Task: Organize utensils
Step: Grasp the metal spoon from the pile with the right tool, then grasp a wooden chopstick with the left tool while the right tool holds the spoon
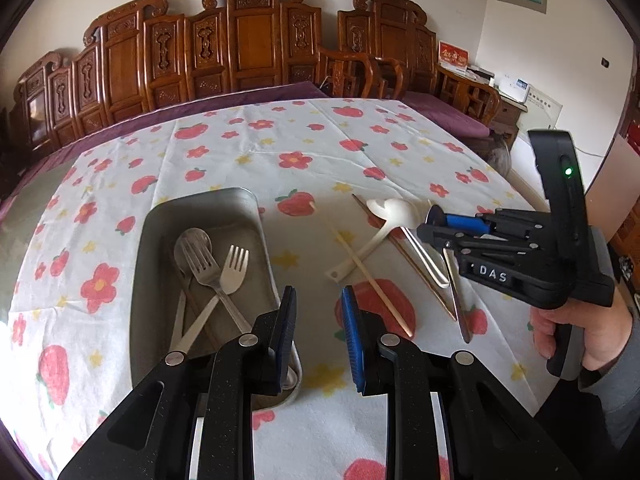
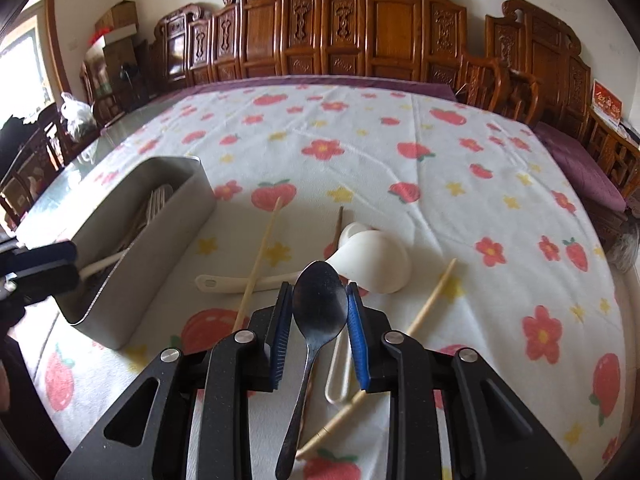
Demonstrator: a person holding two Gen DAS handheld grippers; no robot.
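Two blue pads of the right gripper (image 2: pixel 319 308) pinch the bowl of a metal spoon (image 2: pixel 318 320) at centre frame, its handle running toward the bottom edge. At left, the grey metal tray (image 1: pixel 152 240) holds two forks and a spoon. The left gripper (image 1: pixel 319 320) hangs narrowly parted, empty, beside the tray's right wall.

Left wrist cam: low over the near table edge, angled down along its fingers, metal tray (image 1: pixel 208 216) close ahead. Right wrist cam: same downward tilt, sits further right, tray (image 2: pixel 168 208) at its left. Both face the carved wooden chairs (image 1: pixel 248 40) and share tray, white ladle (image 1: pixel 384 216) and floral tablecloth (image 1: pixel 280 140).
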